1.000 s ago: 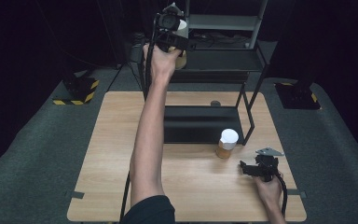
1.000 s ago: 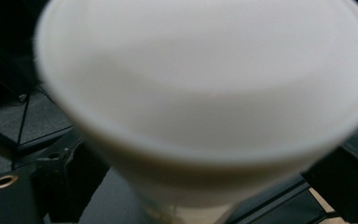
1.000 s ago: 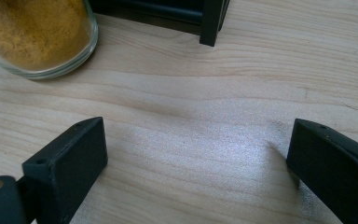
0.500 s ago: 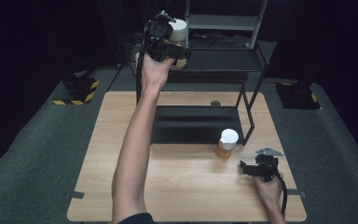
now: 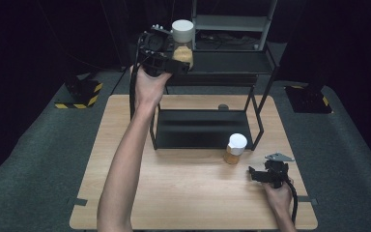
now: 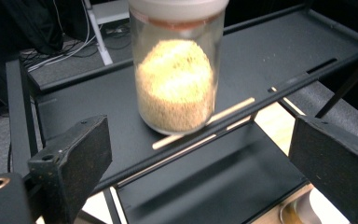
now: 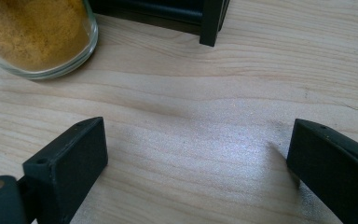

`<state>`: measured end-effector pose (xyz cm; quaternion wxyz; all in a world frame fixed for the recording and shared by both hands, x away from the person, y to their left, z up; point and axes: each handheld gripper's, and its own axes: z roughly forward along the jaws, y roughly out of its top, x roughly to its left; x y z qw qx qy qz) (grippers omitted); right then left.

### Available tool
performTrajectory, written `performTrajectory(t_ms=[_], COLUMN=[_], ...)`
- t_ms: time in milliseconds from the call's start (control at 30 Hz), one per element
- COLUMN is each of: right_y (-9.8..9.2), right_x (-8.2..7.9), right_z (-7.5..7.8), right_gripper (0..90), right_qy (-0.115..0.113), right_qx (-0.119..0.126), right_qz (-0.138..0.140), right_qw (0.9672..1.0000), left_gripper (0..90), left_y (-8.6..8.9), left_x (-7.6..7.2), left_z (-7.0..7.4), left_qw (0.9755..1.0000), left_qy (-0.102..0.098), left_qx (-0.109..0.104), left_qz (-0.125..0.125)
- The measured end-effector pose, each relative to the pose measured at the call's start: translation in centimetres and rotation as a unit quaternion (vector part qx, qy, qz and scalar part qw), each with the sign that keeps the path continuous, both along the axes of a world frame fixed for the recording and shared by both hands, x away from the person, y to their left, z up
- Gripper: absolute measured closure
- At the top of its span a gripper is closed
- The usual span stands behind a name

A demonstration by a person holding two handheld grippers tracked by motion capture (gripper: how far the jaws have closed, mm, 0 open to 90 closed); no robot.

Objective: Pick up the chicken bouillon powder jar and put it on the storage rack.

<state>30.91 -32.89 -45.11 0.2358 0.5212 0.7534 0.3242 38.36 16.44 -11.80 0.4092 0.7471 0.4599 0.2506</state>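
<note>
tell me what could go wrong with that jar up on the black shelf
The clear glass jar of tan grains stands close to the front lip of the black metal shelf, so a nudge might tip it off. The left gripper has open jaws near it; pulling back carelessly could clip the jar.

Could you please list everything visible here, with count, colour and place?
Jars: two, clear glass with white lids and tan grains; one on the rack's top shelf just beyond the left gripper, one on the table by the rack's front right leg.
Rack: one, black metal, two shelves, at the table's far side.
Table: one, light wood, centre.
Small round thing: one, dark, on the table behind the rack.
Floor bases: two, black with yellow stripes, left and right of the table.
Left gripper: black, open, at the top shelf.
Right gripper: black, open, low over the table.
</note>
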Motion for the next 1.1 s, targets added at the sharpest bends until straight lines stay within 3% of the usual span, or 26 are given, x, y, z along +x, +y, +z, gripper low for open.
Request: performTrajectory(t_ms=[567,1100], right_y=[0.0,0.0], right_x=[0.0,0.0], right_z=[0.0,0.0], right_gripper=[4.2,4.2], right_qy=[-0.001,0.000], right_qx=[-0.001,0.000], right_qz=[0.000,0.000], right_qw=[1.0000,1.0000], left_gripper=[5.7,5.5], left_y=[0.5,0.2], left_x=[-1.9,-1.9], left_z=[-2.9,-6.0], left_qw=[0.9996,0.9987], left_qy=[-0.001,0.009], left_qx=[0.009,-0.001], left_qz=[-0.026,-0.051])
